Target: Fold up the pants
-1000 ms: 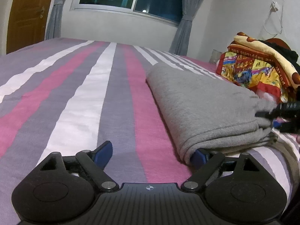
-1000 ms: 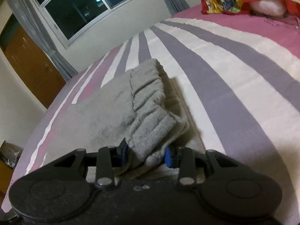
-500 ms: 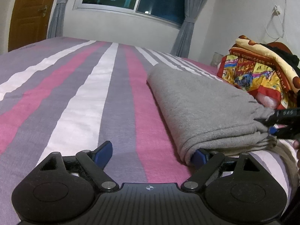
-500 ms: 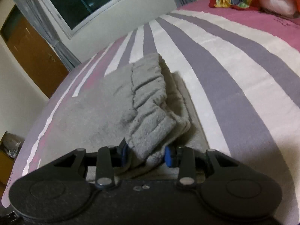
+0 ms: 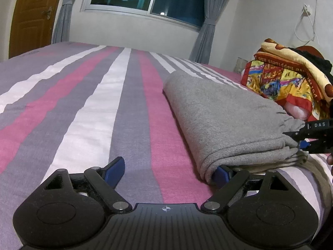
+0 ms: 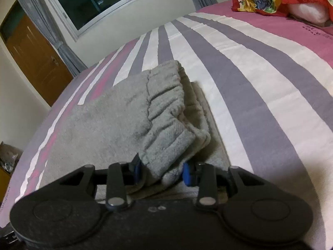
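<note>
Folded pants (image 5: 224,125) on the bed (image 5: 87,108).
My right gripper (image 6: 160,169) pinches the waistband; my left gripper (image 5: 168,170) is wide, one finger tucked under the fold.

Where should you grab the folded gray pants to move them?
Probably at the bunched waistband end, coming in low along the striped bed from the near side. There the layers stack into one thick, graspable edge. The right gripper already clamps it; the left gripper, jaws wide, sits at the folded corner.
</note>
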Available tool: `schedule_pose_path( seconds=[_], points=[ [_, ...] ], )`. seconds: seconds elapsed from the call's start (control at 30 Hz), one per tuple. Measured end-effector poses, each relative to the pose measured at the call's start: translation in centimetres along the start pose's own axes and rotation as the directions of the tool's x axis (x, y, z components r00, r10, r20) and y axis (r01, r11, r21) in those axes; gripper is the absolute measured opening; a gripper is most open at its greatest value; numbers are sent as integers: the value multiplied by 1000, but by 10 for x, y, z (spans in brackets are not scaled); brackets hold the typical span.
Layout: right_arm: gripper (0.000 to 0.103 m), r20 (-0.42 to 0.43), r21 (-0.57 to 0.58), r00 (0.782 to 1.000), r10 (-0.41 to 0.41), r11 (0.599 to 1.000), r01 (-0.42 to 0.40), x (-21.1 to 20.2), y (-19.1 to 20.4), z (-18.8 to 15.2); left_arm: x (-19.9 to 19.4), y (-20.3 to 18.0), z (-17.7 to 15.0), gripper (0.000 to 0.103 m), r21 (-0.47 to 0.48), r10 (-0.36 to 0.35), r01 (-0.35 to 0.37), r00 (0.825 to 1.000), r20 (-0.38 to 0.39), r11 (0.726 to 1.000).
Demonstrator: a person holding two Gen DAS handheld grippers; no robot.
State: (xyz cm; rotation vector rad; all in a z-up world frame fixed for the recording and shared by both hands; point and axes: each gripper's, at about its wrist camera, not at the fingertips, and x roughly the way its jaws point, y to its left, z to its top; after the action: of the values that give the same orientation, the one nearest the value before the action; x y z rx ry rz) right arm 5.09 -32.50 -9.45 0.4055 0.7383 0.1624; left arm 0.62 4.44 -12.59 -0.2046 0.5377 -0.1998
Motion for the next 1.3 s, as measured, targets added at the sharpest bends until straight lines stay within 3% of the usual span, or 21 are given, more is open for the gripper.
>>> schedule_pose_path(
  seconds=[0.23,0.37,0.47,0.63,0.73,0.83,0.87,0.97,1.07,1.17,1.27,1.3],
  points=[
    [37,-18,-14,999,-37,999,37,0,13,5,0,3,0,87,-18,-12,12,1000,1,1000],
    [37,21,-23,1000,-20,1000,20,-8,19,9,0,4,0,87,-18,-13,13,1000,1,1000],
    [37,-44,-14,998,-50,999,49,8,10,5,0,4,0,87,-11,-12,12,1000,0,1000],
    [38,-41,-33,997,-65,997,63,8,15,6,1,4,1,87,-9,-11,11,1000,-3,1000],
    [44,-65,-26,997,-48,999,46,5,12,7,-5,1,5,87,24,-17,18,998,-58,1000],
    [57,-51,-96,996,-71,993,66,-17,12,11,-35,13,15,87,-8,-81,81,995,-51,997],
    [57,-18,-119,998,-57,991,54,-31,10,14,-46,21,21,87,-40,-130,129,991,-12,991],
    [59,44,-91,999,-4,996,8,-54,-10,32,-44,31,46,87,-66,-164,164,986,14,984],
    [60,49,2,998,44,999,-44,-45,-28,53,-11,35,72,87,-130,-266,258,963,-45,957],
    [60,-15,-1,997,73,997,-73,-18,-32,61,28,38,86,87,-177,-336,313,935,-113,933],
    [67,-115,32,988,104,994,-101,10,-50,59,73,47,86,87,-284,-427,360,876,-225,889],
    [69,-141,61,981,131,990,-123,18,-59,59,89,49,81,87,-328,-477,387,837,-266,862]
  ],
)
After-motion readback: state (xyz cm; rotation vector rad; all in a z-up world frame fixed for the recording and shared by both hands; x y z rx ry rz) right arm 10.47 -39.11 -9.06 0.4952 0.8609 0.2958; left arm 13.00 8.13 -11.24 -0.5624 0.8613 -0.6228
